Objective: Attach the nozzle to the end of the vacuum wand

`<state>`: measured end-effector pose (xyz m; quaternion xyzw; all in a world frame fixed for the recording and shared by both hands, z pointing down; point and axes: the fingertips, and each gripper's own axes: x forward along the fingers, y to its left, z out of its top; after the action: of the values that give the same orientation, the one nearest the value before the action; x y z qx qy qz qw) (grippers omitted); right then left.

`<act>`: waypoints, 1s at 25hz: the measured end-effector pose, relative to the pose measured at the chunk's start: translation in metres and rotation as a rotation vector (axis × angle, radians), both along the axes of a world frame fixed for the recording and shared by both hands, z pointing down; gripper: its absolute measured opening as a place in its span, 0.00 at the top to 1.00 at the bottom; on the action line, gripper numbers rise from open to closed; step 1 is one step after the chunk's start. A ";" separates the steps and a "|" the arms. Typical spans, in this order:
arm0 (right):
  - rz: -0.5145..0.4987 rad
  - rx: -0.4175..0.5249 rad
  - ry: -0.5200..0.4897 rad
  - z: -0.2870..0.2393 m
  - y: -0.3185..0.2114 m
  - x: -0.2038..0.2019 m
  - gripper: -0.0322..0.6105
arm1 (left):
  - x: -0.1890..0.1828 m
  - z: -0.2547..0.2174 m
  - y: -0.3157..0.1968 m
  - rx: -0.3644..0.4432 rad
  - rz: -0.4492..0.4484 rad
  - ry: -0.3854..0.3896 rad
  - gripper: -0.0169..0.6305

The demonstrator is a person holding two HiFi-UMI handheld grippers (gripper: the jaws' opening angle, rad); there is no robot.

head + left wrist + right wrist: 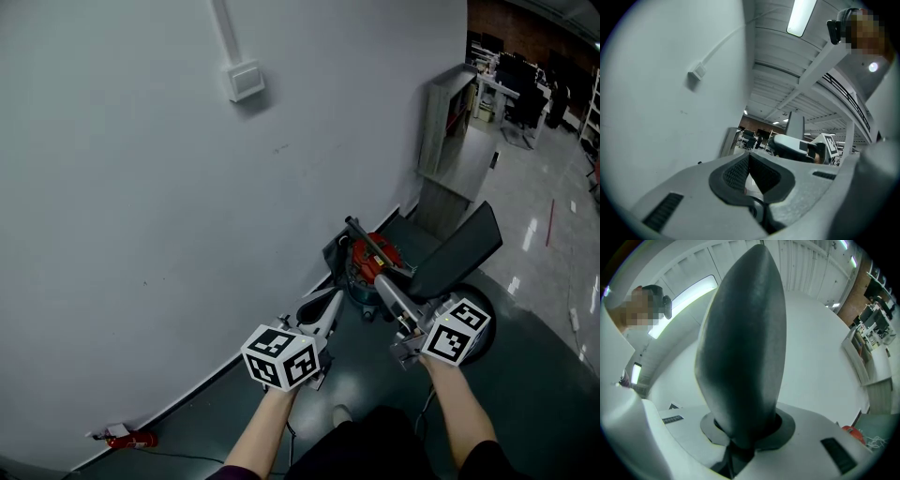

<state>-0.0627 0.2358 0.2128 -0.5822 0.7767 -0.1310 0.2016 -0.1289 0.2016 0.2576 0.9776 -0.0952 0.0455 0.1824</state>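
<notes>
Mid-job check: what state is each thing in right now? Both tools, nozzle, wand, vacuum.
Left tool: shut, nothing between its jaws.
Right tool: shut on the nozzle.
Nozzle: held in the air, not yet on the wand.
Vacuum wand: slanted across the vacuum, ungripped.
Red canister vacuum: standing on the floor by the wall.

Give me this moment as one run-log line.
right gripper: shut on nozzle | left gripper: shut, empty | vacuum: on floor | nozzle: unattached
</notes>
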 end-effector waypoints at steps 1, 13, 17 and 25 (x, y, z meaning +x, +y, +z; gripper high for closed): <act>0.005 -0.004 -0.001 0.002 -0.004 0.003 0.83 | 0.002 0.003 -0.005 -0.007 0.003 -0.001 0.97; 0.034 -0.052 -0.029 0.030 -0.061 0.065 0.83 | 0.055 0.036 -0.059 -0.062 0.011 -0.028 0.97; 0.020 -0.067 -0.029 0.038 -0.088 0.094 0.83 | 0.084 0.046 -0.083 -0.082 0.000 -0.038 0.97; -0.018 -0.083 -0.042 0.049 -0.139 0.157 0.83 | 0.144 0.059 -0.129 -0.107 -0.035 -0.054 0.97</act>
<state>0.0946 0.0967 0.2621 -0.5801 0.7714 -0.1769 0.1925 0.0155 0.0722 0.3164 0.9630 -0.1144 0.0736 0.2326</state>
